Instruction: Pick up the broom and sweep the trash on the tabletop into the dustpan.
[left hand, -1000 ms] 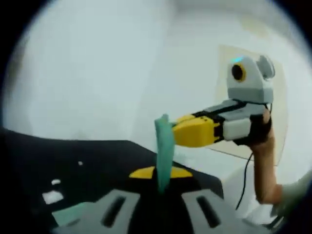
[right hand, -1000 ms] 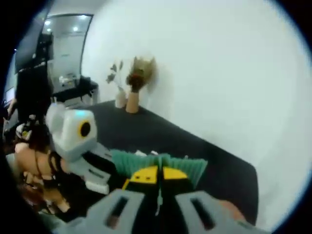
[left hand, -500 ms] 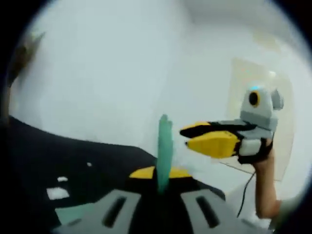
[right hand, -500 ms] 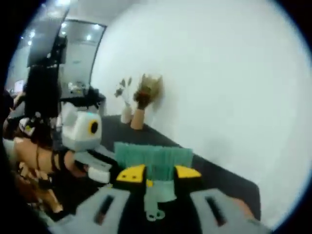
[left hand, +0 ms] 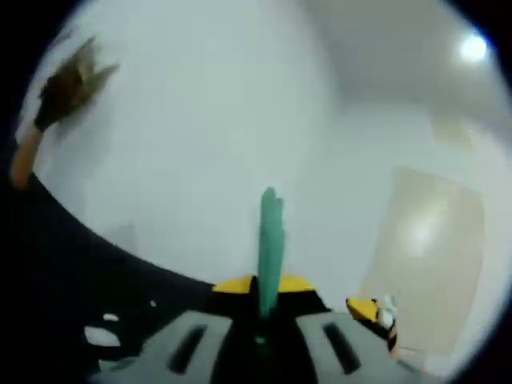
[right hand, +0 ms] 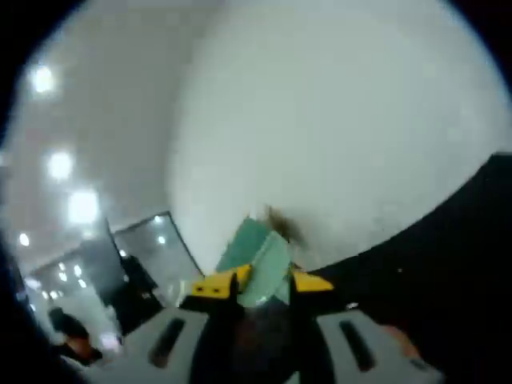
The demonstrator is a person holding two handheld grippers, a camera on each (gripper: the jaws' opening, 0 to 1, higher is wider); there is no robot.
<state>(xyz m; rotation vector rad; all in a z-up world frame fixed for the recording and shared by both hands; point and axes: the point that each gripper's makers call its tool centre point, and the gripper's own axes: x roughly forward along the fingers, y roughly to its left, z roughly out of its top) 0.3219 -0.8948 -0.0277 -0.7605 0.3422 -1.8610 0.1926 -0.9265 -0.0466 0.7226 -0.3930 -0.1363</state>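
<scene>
White wall, black tabletop (left hand: 64,264), left gripper (left hand: 262,290) clamping teal dustpan (left hand: 270,240), right gripper (right hand: 254,282) clamping teal broom (right hand: 258,258).

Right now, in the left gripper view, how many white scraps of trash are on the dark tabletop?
3: a larger scrap, a smaller one just above it, and a tiny fleck to their right. More may be hidden behind the left gripper.

Left hand-held gripper (left hand: 262,290) clamps teal dustpan (left hand: 270,240), edge-on, upright.
</scene>
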